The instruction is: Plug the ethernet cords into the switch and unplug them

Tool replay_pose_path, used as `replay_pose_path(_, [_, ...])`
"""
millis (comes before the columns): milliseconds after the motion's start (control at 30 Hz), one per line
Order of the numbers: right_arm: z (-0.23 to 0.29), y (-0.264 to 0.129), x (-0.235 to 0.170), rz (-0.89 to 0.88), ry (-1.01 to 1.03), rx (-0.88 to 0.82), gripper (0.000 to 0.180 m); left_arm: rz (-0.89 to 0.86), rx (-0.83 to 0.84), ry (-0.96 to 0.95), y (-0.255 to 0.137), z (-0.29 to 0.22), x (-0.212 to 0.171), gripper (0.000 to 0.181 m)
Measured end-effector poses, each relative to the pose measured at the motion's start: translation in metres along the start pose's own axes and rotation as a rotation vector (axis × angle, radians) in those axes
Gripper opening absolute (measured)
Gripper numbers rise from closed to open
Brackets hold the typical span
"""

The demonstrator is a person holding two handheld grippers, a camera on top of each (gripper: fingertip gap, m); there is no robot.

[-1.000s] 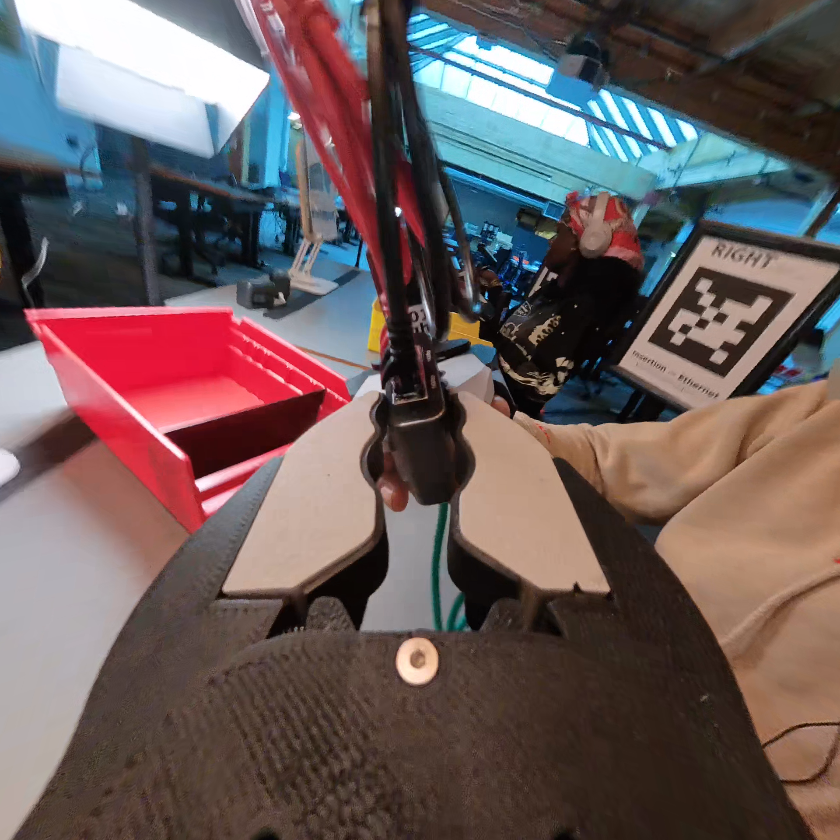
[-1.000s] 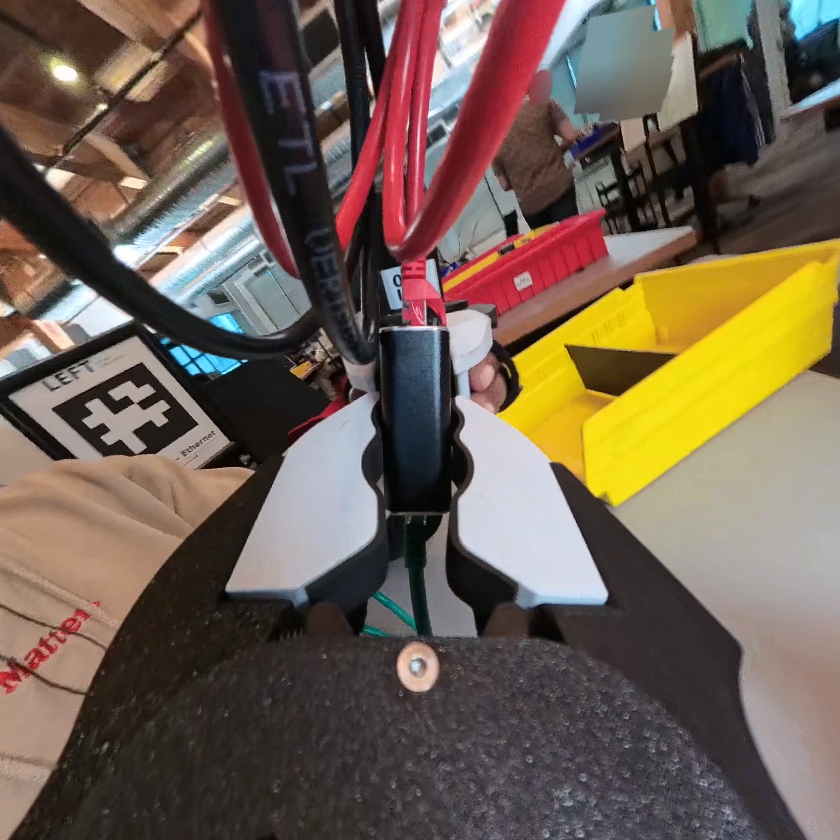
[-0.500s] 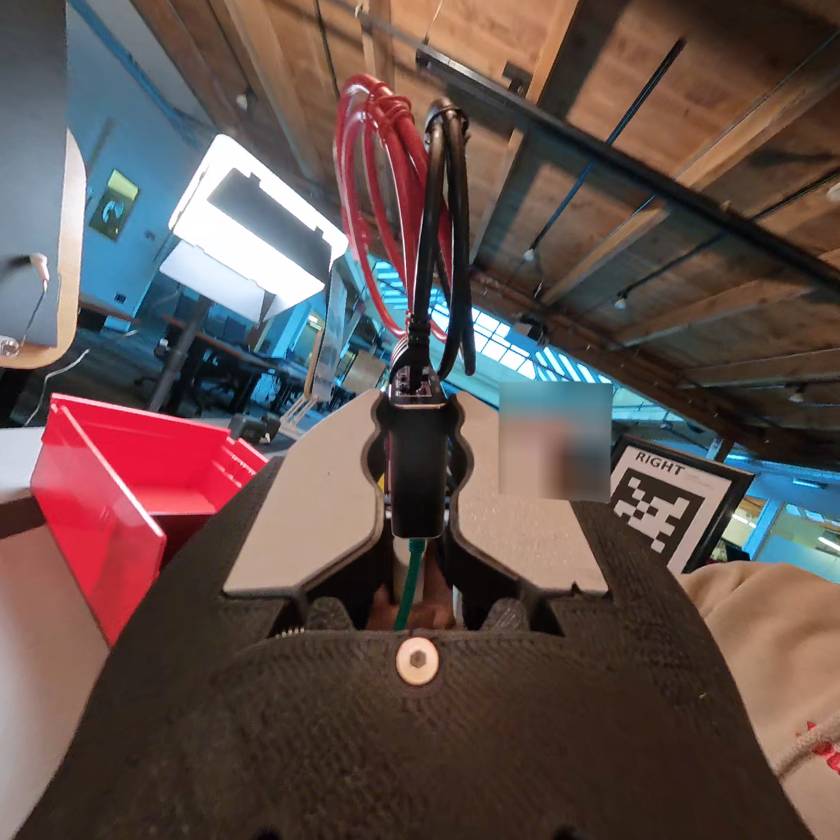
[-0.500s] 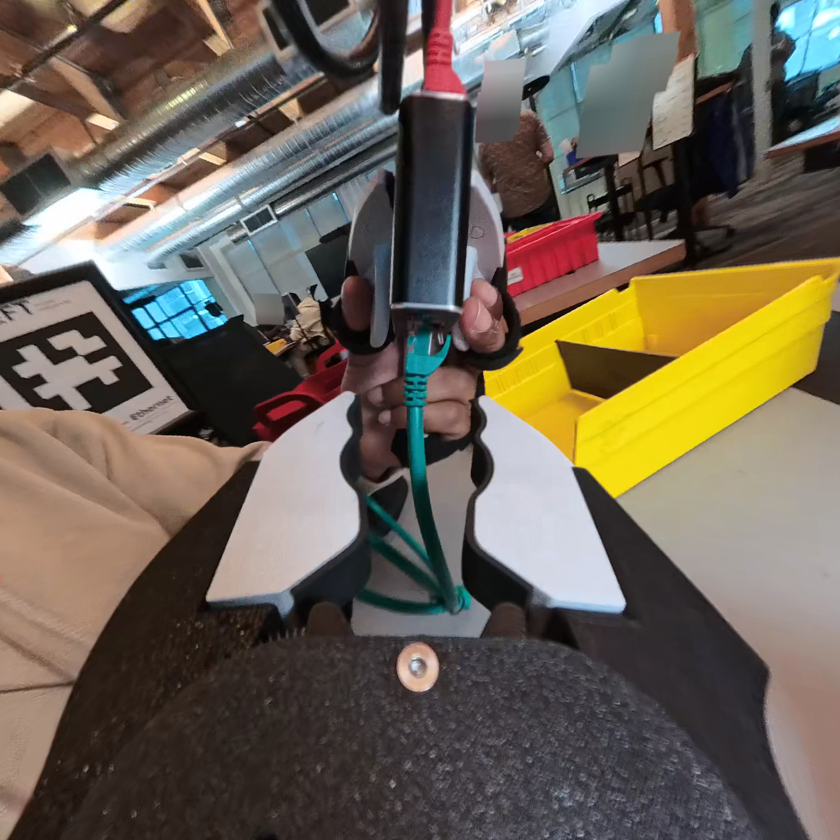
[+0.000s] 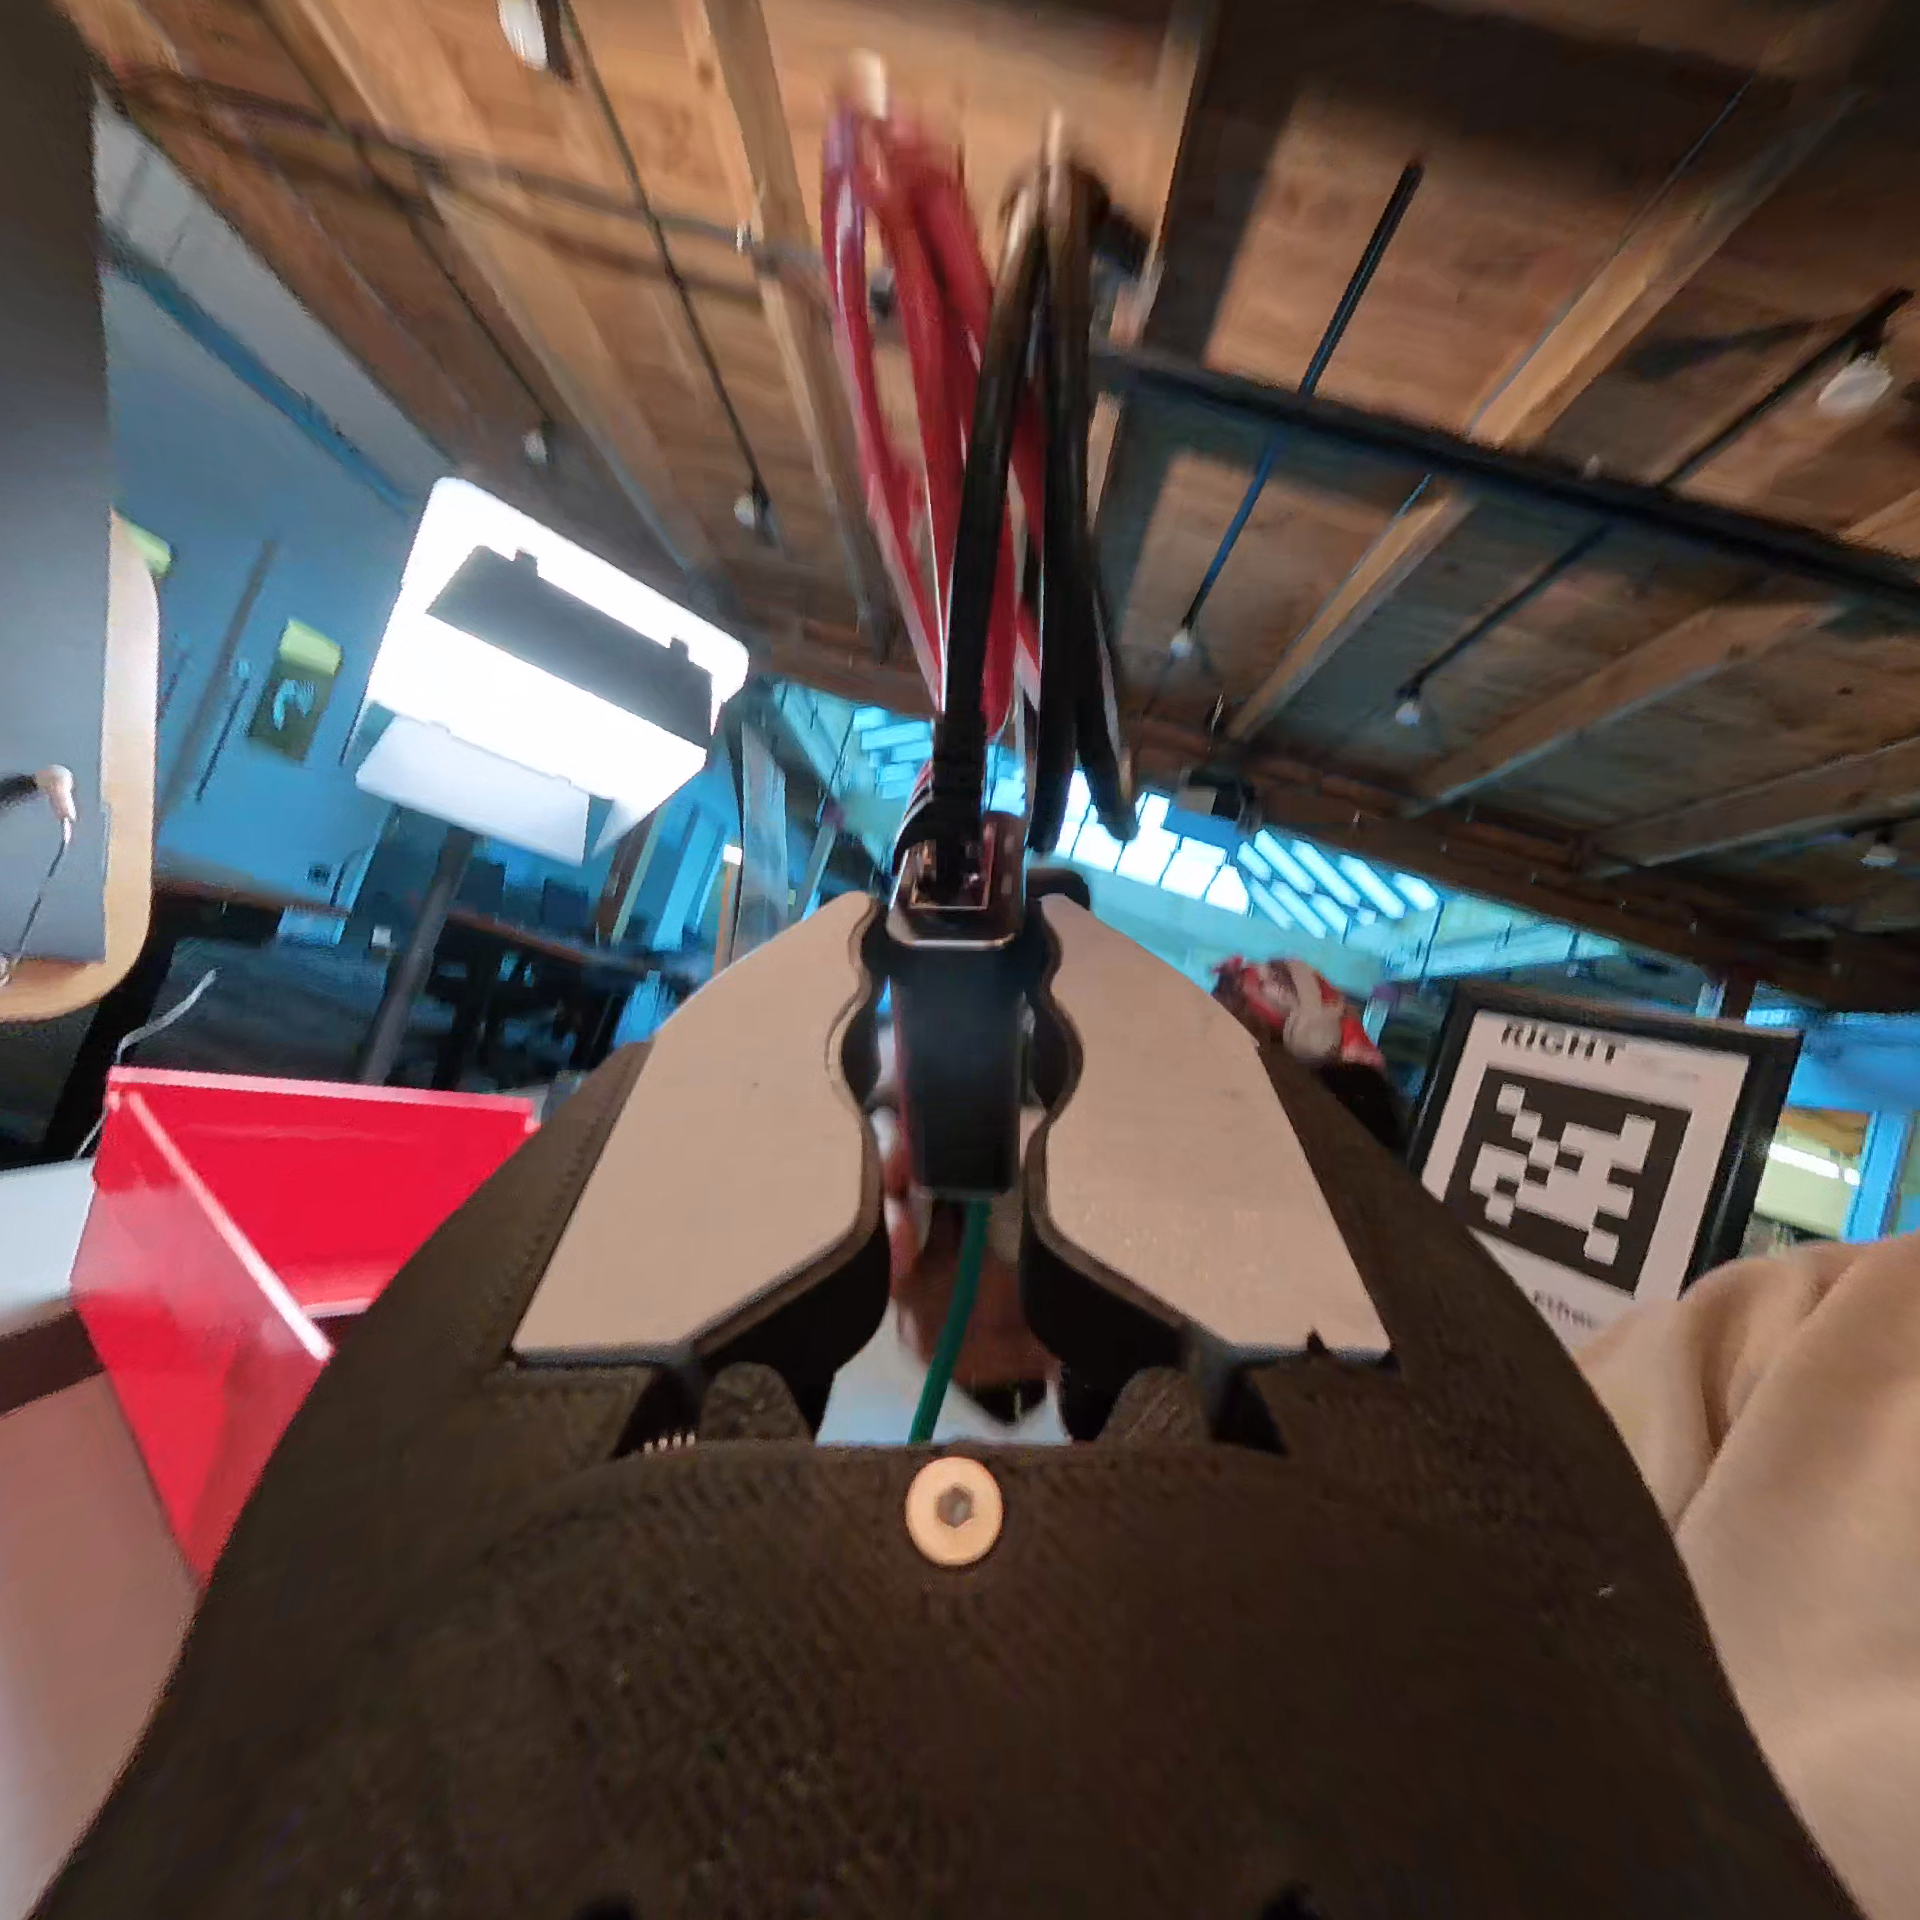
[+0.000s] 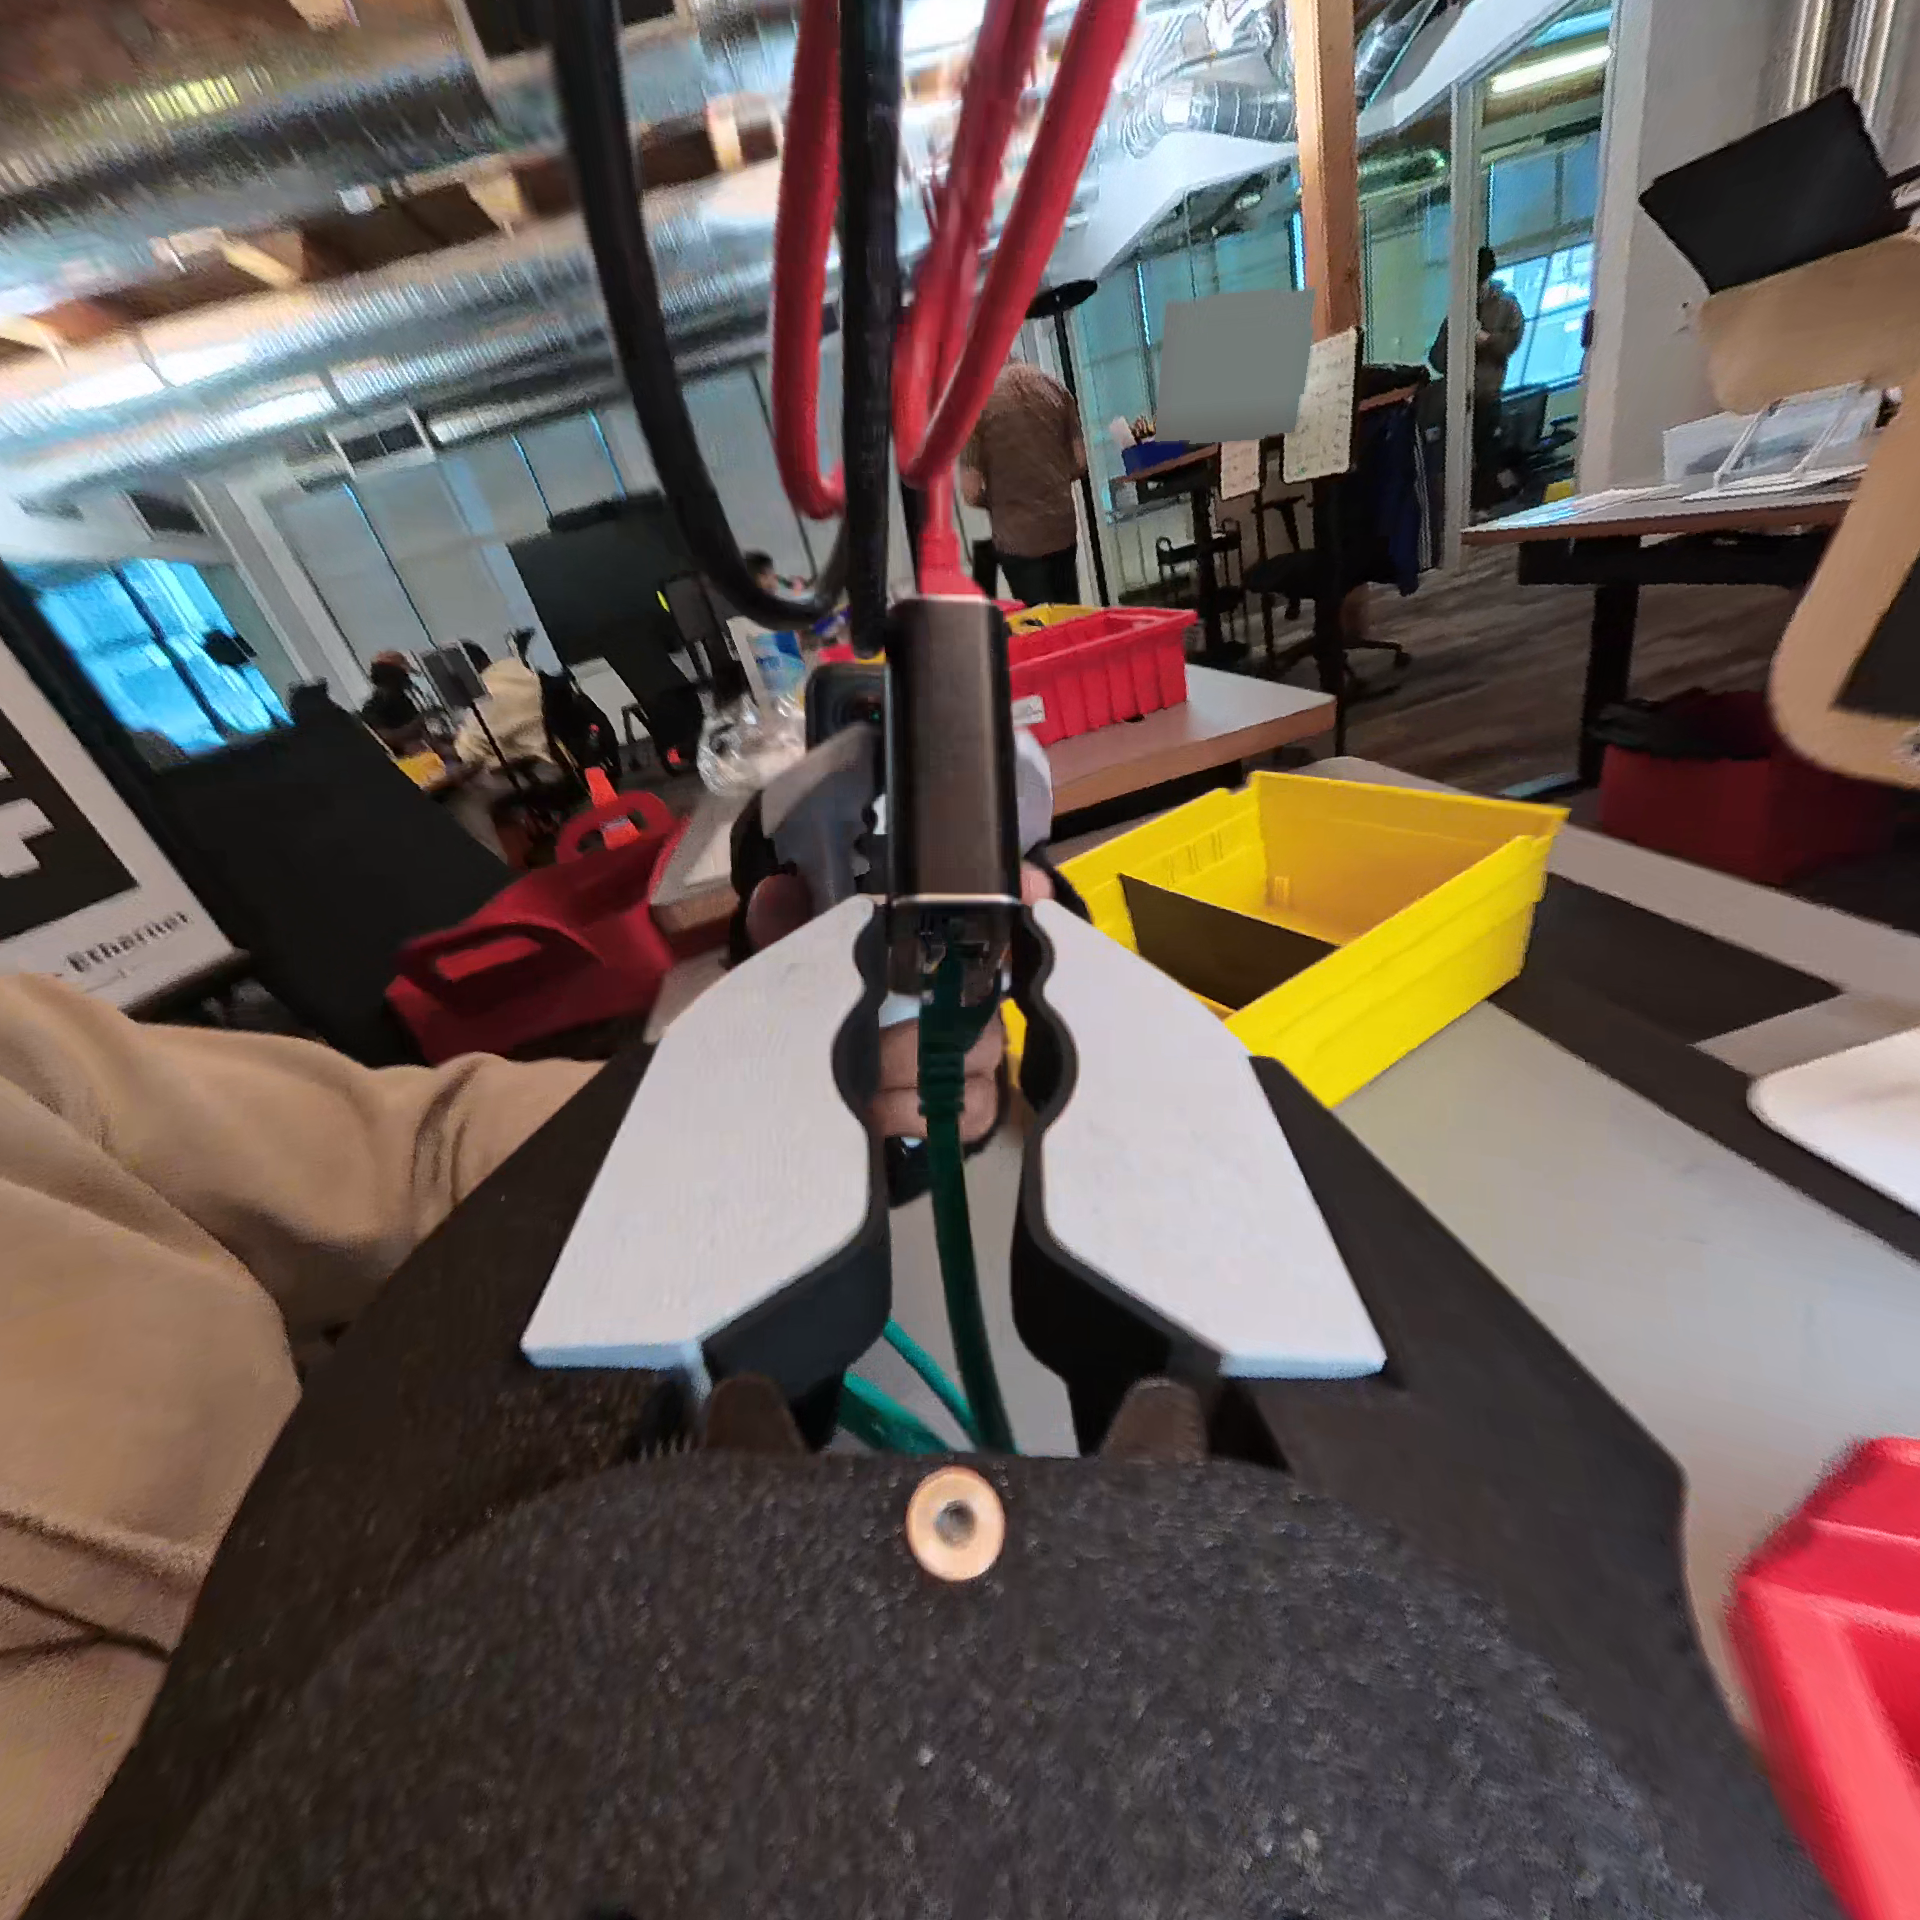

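Step in hand: left gripper fingers pinch the black switch upright mid-air, green cord plugged at 6 o'clock; right gripper, fingers half-spread vs. 0.5 s ago, now brackets the plug end w/o visible clamp; next: pinch plug, pull out.

Both wrist cams close on the black switch from opposite sides, left tilted ceilingward, right roughly level

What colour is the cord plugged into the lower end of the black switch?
Green. The cord shows best in the right wrist view, entering the switch.
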State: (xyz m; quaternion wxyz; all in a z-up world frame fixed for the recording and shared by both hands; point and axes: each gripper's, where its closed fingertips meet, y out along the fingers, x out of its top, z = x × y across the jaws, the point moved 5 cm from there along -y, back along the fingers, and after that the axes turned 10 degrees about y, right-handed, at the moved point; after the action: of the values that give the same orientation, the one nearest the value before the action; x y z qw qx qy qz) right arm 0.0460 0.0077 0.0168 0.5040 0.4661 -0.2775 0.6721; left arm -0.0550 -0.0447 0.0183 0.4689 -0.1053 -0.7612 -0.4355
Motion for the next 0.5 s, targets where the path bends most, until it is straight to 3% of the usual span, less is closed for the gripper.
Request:
replay_pose_path(167, [0.019,-0.045,0.052,0.152,-0.197,-0.159,0.022,0.209,0.067,0.163,-0.014,0.0,0.004,0.026])
replay_pose_path(333, [0.024,-0.088,0.109,0.391,-0.37,-0.454,0.022,0.393,0.142,0.241,-0.044,-0.001,-0.005,0.028])
replay_pose_path(500, [-0.002,-0.129,0.163,0.664,-0.504,-0.805,0.022,0.468,0.17,0.235,-0.076,-0.013,-0.015,0.028])
